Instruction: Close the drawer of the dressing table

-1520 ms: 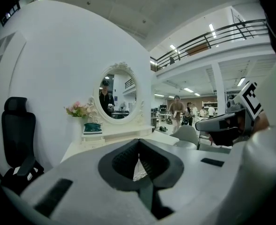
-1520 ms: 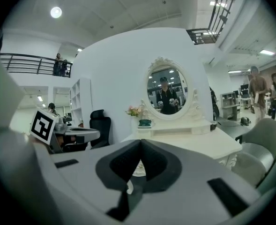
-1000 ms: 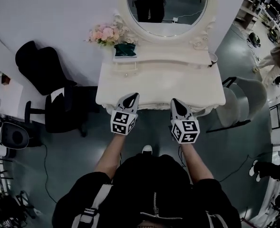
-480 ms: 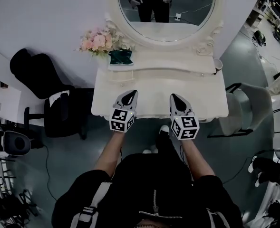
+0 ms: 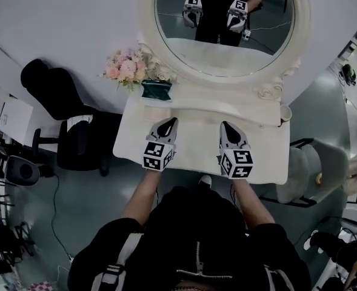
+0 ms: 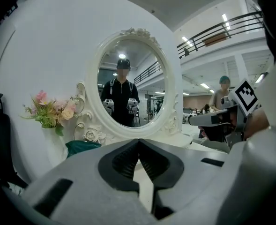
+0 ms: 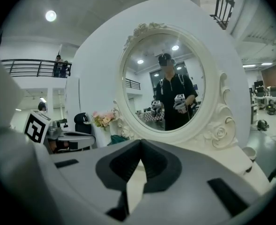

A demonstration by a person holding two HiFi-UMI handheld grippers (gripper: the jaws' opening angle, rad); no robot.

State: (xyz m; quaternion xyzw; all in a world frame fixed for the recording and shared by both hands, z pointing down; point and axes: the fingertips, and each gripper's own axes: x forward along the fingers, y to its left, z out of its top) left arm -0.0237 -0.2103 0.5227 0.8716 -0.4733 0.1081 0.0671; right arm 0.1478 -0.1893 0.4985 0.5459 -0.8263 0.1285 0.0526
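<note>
The white dressing table (image 5: pixel 196 139) stands against the wall under its oval mirror (image 5: pixel 226 29). No drawer front shows in any view; the table's front edge lies beneath my grippers and arms. My left gripper (image 5: pixel 170 122) and right gripper (image 5: pixel 225 126) hover side by side above the tabletop near its front edge and point at the mirror. Both are shut, with the jaw tips touching and nothing between them. From the left gripper view (image 6: pixel 138 140) and the right gripper view (image 7: pixel 140 141) I see the mirror frame (image 6: pixel 175 93) and the tabletop ahead.
Pink flowers (image 5: pixel 126 68) and a dark green item (image 5: pixel 156 90) sit at the table's back left, a white cup (image 5: pixel 285 112) at its back right. A black chair (image 5: pixel 75 132) stands to the left, a grey chair (image 5: pixel 314 165) to the right.
The person has stepped up to the table. Both grippers moved forward together, from its front edge to above the tabletop. The mirror now looks larger and nearer.
</note>
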